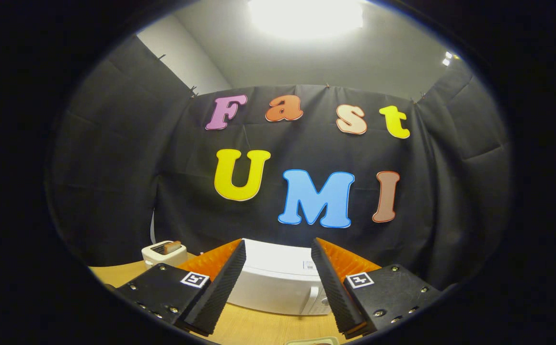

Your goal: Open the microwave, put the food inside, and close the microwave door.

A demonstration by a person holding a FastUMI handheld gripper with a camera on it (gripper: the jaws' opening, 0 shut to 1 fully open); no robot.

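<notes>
We hold the hand-held gripper [278, 282] raised above the wooden surface [259, 326], its fingers spread apart with nothing between them. The white microwave [278, 285] sits just beyond them, door closed. To its left stands a small toaster [163, 251] with what may be bread in it. The edge of a dish [312, 341] beneath the fingers is perhaps the food, though it is barely visible. Opening comes first, we judge: we must come down to the door's handle side.

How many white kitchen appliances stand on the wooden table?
2. The microwave stands beyond the open gripper, seen between its fingers, door shut. A smaller toaster stands left of it, by the booth wall. Others may be hidden behind the fingers.
</notes>
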